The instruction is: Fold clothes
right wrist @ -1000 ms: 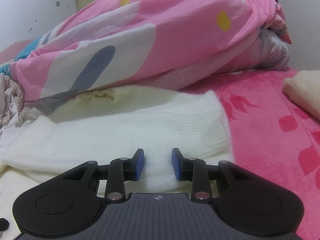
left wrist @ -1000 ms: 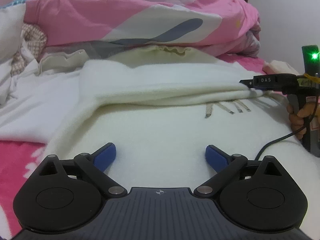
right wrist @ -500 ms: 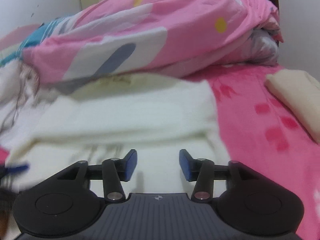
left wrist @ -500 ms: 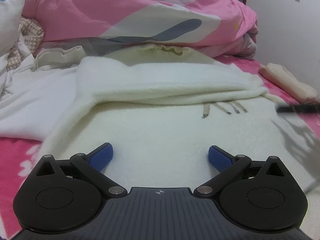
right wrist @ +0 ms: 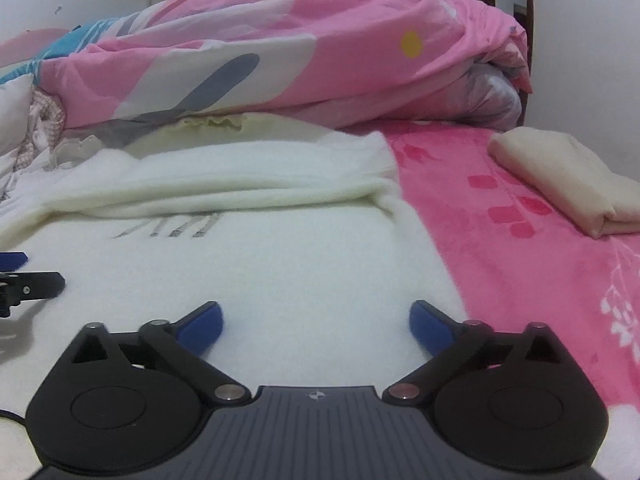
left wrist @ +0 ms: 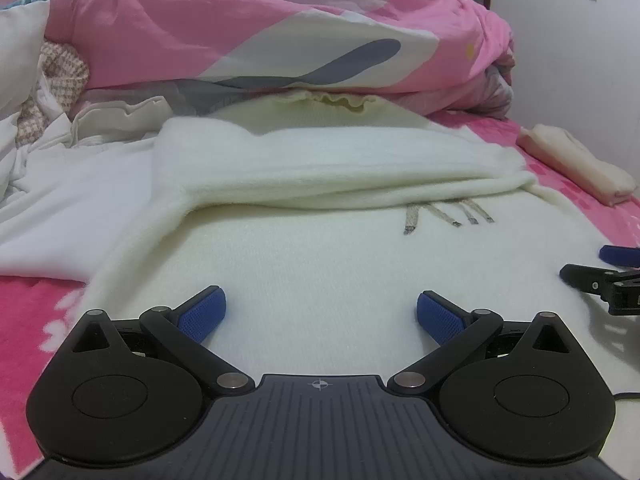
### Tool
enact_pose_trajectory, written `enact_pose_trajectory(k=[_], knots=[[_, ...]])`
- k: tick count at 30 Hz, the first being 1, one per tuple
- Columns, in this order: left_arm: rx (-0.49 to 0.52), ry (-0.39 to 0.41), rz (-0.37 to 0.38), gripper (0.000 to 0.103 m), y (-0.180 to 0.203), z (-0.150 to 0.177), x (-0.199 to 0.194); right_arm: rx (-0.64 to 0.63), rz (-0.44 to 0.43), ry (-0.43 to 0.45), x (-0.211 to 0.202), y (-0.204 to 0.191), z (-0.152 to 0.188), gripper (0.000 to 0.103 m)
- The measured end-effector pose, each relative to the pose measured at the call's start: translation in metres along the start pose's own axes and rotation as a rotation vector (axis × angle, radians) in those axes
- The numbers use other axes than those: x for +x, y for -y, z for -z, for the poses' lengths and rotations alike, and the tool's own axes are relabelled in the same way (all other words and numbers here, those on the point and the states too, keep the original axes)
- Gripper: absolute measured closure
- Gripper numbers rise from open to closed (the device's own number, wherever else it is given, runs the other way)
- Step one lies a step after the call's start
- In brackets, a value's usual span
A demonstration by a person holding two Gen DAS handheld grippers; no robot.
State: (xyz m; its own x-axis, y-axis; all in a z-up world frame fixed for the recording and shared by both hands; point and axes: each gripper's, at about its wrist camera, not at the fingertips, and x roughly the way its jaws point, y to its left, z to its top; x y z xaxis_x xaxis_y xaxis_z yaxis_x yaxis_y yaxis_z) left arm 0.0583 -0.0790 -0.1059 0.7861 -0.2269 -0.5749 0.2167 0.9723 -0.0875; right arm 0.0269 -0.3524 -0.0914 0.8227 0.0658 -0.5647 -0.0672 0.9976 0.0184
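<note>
Right wrist view: fuzzy cream sweater (right wrist: 280,264), sleeve folded flat.

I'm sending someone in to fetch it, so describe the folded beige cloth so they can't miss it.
Start at the pink quilt heaped at the head of the bed. Right of the cream sweater, on bare pink blanket, lies the beige cloth. It alone is neatly folded, lying apart from the other clothes.

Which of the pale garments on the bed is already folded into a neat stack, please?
The beige one, alone on the pink sheet at the right. The cream sweater lies spread out, and the white clothes at the left are crumpled.
</note>
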Motion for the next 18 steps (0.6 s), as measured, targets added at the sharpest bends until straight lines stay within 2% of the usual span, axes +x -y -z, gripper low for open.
enact_pose_trajectory(k=[18], knots=[[0.010, 0.002, -0.019, 0.000, 0.0020, 0.0008, -0.0021, 0.035, -0.041, 0.045, -0.0086, 0.0047, 0.0081, 0.000]])
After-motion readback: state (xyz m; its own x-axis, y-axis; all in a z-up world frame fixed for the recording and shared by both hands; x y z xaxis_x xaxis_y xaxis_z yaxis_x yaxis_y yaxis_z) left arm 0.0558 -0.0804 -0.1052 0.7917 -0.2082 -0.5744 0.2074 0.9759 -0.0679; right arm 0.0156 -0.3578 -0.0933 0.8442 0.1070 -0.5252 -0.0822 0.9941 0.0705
